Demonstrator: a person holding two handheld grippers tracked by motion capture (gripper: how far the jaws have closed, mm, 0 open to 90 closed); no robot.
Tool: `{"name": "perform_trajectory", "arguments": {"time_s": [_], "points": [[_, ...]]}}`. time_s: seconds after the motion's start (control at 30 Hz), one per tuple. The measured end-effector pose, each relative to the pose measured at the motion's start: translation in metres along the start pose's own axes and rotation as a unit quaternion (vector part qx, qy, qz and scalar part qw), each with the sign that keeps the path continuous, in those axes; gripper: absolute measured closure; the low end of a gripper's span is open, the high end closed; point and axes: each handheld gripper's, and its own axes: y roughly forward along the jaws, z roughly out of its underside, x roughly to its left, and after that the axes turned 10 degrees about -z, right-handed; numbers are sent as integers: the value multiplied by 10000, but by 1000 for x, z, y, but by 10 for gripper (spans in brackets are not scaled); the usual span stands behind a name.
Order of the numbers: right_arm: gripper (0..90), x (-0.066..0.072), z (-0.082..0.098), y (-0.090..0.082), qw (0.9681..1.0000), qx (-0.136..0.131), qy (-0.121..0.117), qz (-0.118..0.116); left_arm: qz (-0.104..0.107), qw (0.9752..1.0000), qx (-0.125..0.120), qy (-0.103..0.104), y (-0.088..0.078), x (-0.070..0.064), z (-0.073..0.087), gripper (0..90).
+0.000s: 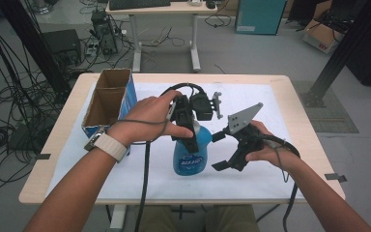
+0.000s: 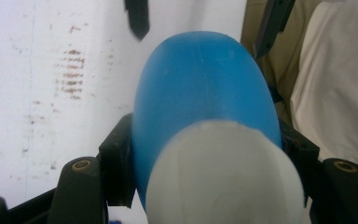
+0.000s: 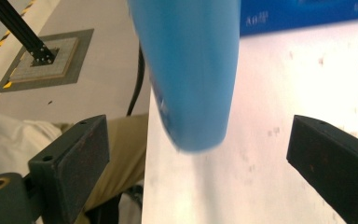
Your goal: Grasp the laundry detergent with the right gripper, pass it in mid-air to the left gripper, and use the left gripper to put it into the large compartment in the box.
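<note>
White sheeting covers the table (image 1: 270,96) I work over, a cardboard box (image 1: 107,99) standing at its left edge. Right of the box, the blue bottle (image 1: 192,157) hangs above the sheet, my left gripper (image 1: 187,126) clamped tight around its upper body. Right of the bottle, my right gripper (image 1: 225,151) stands wide apart, gripping nothing.

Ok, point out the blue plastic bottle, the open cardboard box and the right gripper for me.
Blue plastic bottle (image 1: 192,157): high view, on its labelled body.
Open cardboard box (image 1: 96,112): high view, on its inner wall.
Right gripper (image 1: 221,152): high view, midway between its spread jaws.
</note>
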Motion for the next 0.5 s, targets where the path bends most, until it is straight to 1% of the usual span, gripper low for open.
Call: {"name": "perform_trajectory", "arguments": {"time_s": [0.13,0.17,0.23,0.3,0.4,0.43,0.47,0.5], "points": [[59,-3,9,-7,9993,287,199,141,-162,9998,-4,-150,-4,3,2,372],[59,-4,11,-9,9989,347,272,173,-184,9997,0,-153,-5,4,2,372],[62,-6,15,-14,9980,483,327,259,-176,9996,41,-201,-10,6,2,372],[62,-7,19,-20,9966,631,376,372,-183,9993,50,-315,-15,7,2,372],[66,-7,24,-30,9943,841,431,496,-256,9984,97,-500,-23,10,3,372],[66,-7,25,-34,9929,935,459,569,-268,9976,67,-635,-26,11,3,372],[67,-6,26,-37,9920,1004,465,607,-302,9969,89,-714,-28,12,4,372],[69,-6,27,-40,9912,1049,487,644,-338,9967,96,-738,-31,14,4,372]]}}
